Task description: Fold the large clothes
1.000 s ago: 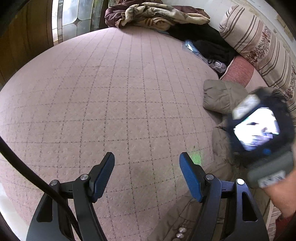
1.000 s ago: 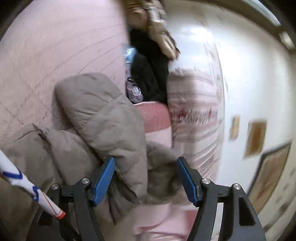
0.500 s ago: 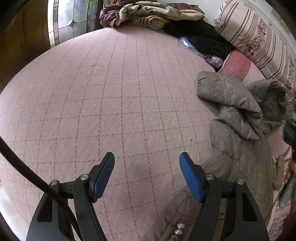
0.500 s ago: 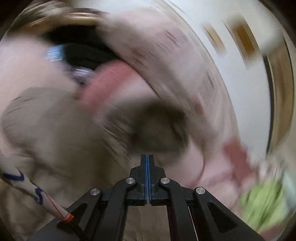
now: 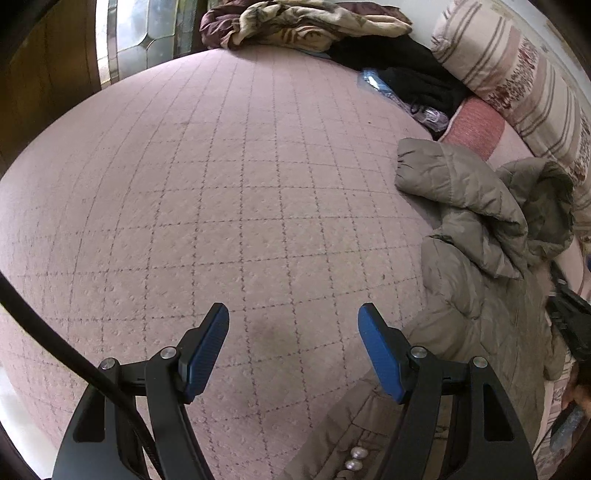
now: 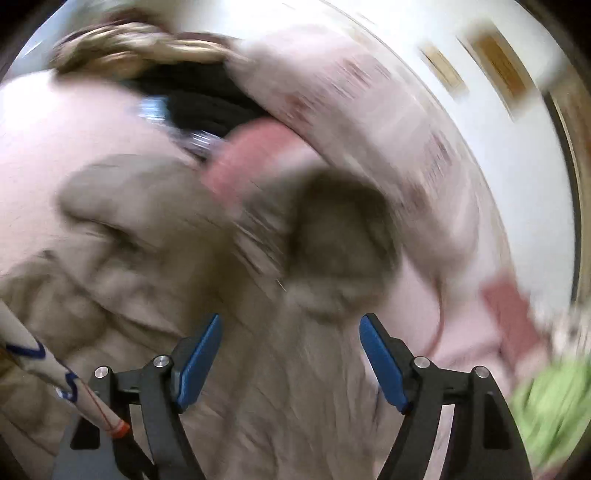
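Note:
A grey-brown padded coat (image 5: 476,280) lies crumpled at the right side of a pink quilted bed (image 5: 221,192), one sleeve folded over its body and the hood toward the pillows. My left gripper (image 5: 293,328) hovers open over bare bedspread, just left of the coat's buttoned hem. In the blurred right wrist view the coat (image 6: 229,295) fills the lower half. My right gripper (image 6: 290,336) is above it, its jaws opening, with nothing pinched between the pads. The right gripper's dark body (image 5: 570,325) shows at the right edge of the left wrist view.
A heap of brown and beige blankets (image 5: 295,22) and black clothing (image 5: 406,70) lies at the bed's far end. A striped pillow (image 5: 517,74) and a pink cushion (image 5: 476,125) line the right side. Something green (image 6: 550,406) sits at lower right.
The right gripper snapped shut and then opened wide again while it rose, rolled and pulled back from the folded sleeve. It left the middle of the left wrist view. The left gripper stayed put.

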The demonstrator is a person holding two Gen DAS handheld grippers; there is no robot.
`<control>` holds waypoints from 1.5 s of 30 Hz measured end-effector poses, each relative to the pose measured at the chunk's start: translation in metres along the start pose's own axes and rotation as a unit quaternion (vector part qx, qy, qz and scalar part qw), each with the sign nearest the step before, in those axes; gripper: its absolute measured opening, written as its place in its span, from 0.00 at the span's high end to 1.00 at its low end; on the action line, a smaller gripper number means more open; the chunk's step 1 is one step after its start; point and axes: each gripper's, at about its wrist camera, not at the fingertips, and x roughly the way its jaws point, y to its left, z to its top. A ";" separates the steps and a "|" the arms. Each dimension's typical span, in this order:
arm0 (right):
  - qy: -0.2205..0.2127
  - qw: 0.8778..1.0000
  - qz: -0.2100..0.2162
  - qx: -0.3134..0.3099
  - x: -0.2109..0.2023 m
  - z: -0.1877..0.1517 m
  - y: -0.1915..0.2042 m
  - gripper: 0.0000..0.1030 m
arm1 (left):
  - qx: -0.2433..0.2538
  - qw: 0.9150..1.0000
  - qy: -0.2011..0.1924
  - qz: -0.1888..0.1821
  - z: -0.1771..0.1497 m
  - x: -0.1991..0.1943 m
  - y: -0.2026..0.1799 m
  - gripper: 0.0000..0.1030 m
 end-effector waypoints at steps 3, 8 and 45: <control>-0.031 0.993 -0.013 -0.109 -0.002 0.022 0.059 0.23 | -0.011 1.000 0.002 -0.002 0.004 0.001 0.006 0.31; -0.064 0.955 -0.133 -0.257 0.020 0.026 0.132 0.23 | -0.018 1.000 0.008 -0.016 0.008 0.001 0.009 0.31; 0.218 0.827 0.190 0.483 0.076 -0.184 -0.096 0.62 | 0.027 1.000 0.006 -0.004 -0.002 0.004 -0.019 0.31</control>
